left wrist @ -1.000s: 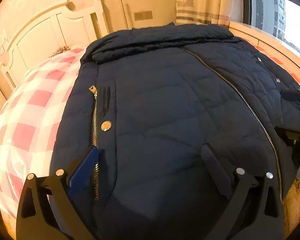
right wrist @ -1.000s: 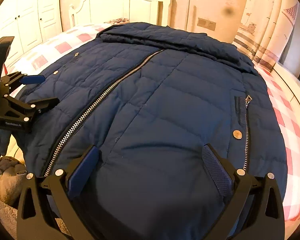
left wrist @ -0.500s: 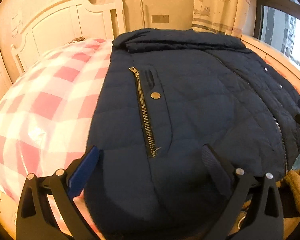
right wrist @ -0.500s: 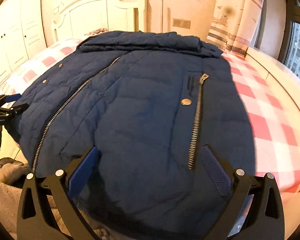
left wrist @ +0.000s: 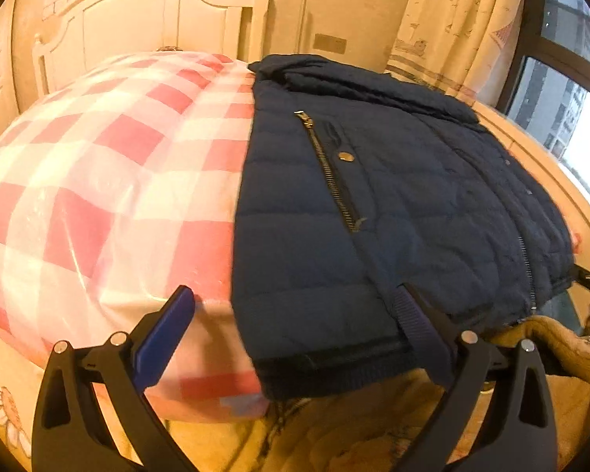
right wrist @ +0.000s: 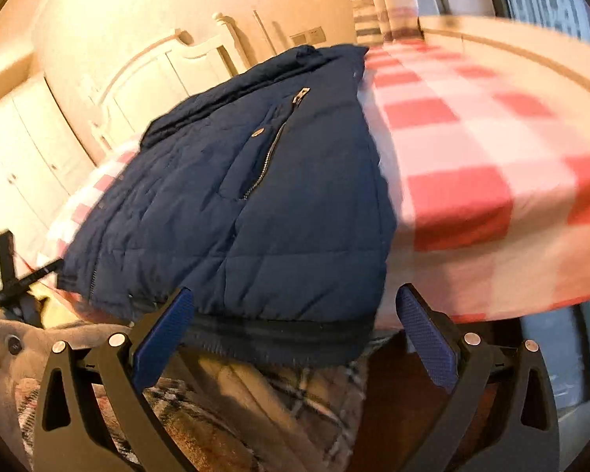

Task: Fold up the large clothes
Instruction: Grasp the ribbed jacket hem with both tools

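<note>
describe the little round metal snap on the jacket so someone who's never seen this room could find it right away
Start at the bed with the pink checked cover; a navy quilted jacket lies flat on it. On its front, a slanted pocket zipper runs downward. The snap sits beside that zipper's upper half: the only round brass dot there.

Navy quilted jacket (left wrist: 393, 204) with brass-toned zips; red-and-white checked bedsheet (left wrist: 98, 181); cream headboard (left wrist: 145, 27); black tongs with blue pads (left wrist: 165, 334); beige patterned curtain (left wrist: 452, 19) at upper right.
</note>
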`<action>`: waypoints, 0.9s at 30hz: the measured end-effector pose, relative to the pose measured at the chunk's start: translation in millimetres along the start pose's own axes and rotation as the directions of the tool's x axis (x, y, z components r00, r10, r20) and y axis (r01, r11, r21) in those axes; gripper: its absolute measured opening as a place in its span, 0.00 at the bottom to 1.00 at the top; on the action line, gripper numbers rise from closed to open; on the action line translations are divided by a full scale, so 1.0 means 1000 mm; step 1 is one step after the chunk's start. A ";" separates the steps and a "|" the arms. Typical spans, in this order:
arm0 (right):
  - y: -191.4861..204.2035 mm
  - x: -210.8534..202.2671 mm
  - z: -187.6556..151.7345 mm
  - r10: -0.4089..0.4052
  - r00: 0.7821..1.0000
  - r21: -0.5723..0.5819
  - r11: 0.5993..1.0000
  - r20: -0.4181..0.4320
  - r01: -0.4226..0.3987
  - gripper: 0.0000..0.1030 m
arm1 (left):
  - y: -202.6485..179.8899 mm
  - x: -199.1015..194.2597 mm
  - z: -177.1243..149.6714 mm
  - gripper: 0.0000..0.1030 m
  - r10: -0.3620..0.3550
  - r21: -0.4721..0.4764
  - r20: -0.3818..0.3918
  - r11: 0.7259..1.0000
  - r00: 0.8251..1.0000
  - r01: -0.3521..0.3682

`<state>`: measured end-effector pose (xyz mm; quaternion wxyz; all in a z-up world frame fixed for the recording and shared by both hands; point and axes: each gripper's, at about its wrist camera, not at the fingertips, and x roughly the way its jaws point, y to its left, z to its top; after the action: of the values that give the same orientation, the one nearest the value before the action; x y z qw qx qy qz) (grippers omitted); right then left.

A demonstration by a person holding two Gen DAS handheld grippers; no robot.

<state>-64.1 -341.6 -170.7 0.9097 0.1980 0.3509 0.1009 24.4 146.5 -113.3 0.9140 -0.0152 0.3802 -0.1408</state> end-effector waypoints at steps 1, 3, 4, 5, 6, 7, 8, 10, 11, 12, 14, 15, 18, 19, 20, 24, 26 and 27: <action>0.001 0.002 0.000 0.036 0.999 0.003 0.999 0.000 -0.036 0.84 | -0.002 -0.002 0.000 0.78 -0.007 0.001 0.002 1.000 1.000 0.007; 0.010 -0.003 0.000 0.042 0.999 -0.029 0.999 0.023 -0.041 0.75 | -0.006 -0.007 -0.001 0.58 -0.011 0.013 0.006 1.000 1.000 0.011; 0.013 -0.006 0.000 0.050 0.998 -0.046 0.998 0.029 -0.048 0.67 | -0.007 -0.010 0.000 0.42 0.005 0.021 0.019 1.000 1.000 -0.005; 0.018 -0.011 0.000 0.046 0.998 -0.077 0.996 0.036 -0.043 0.60 | -0.006 -0.012 0.001 0.34 0.016 0.022 0.021 1.000 1.000 -0.017; 0.021 -0.014 -0.001 0.040 0.999 -0.095 0.995 0.036 -0.036 0.57 | -0.005 -0.014 0.001 0.32 0.011 0.016 0.019 1.000 1.000 -0.011; 0.024 -0.017 0.000 0.040 0.998 -0.110 0.993 0.038 -0.036 0.54 | -0.002 -0.016 0.002 0.30 -0.004 0.002 0.019 1.000 1.000 0.004; 0.026 -0.022 0.000 0.047 0.998 -0.123 0.992 0.049 -0.041 0.52 | 0.001 -0.017 0.002 0.29 -0.014 -0.008 0.019 1.000 1.000 0.014; 0.029 -0.030 0.003 0.077 0.993 -0.127 0.990 0.084 -0.066 0.52 | 0.003 -0.018 0.002 0.30 -0.020 -0.013 0.017 1.000 1.000 0.020; 0.029 -0.032 0.005 0.093 0.990 -0.123 0.989 0.102 -0.080 0.52 | 0.004 -0.016 0.001 0.31 -0.020 -0.015 0.014 1.000 1.000 0.021; 0.030 -0.030 0.007 0.091 0.990 -0.119 0.990 0.105 -0.079 0.52 | 0.005 -0.015 0.001 0.34 -0.017 -0.019 0.010 1.000 1.000 0.018; 0.026 -0.025 0.012 0.073 0.992 -0.108 0.992 0.101 -0.062 0.55 | 0.007 -0.010 0.000 0.57 -0.017 -0.030 -0.004 0.999 1.000 0.017; 0.024 -0.024 0.013 0.063 0.992 -0.099 0.994 0.110 -0.052 0.55 | 0.008 -0.009 0.000 0.62 -0.017 -0.036 -0.002 0.999 1.000 0.017; 0.018 -0.019 0.021 0.060 0.990 -0.073 0.996 0.127 -0.051 0.55 | 0.004 -0.005 0.000 0.68 -0.015 -0.025 0.006 1.000 1.000 0.015; 0.018 -0.017 0.023 0.063 0.990 -0.074 0.996 0.130 -0.053 0.55 | 0.001 -0.004 0.001 0.57 -0.022 -0.012 0.006 1.000 1.000 0.022; 0.020 -0.014 0.026 0.067 0.989 -0.083 0.995 0.129 -0.056 0.55 | -0.001 -0.003 0.003 0.52 -0.045 -0.010 0.003 0.999 0.999 0.045; 0.028 0.004 0.035 0.064 0.993 -0.133 0.990 0.100 -0.050 0.56 | 0.002 0.003 0.010 0.51 -0.083 -0.036 0.014 0.996 0.996 0.083; 0.026 0.008 0.038 0.084 0.991 -0.134 0.989 0.101 -0.070 0.56 | 0.008 0.010 0.014 0.52 -0.103 -0.051 0.023 0.993 0.994 0.104; 0.025 0.009 0.040 0.092 0.991 -0.125 0.989 0.098 -0.080 0.56 | 0.009 0.012 0.017 0.52 -0.113 -0.061 0.024 0.992 0.993 0.114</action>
<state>-31.3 -327.6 -138.3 0.9318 0.1624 0.2875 0.1507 46.2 150.9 -110.9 0.9074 -0.0665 0.3737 -0.1806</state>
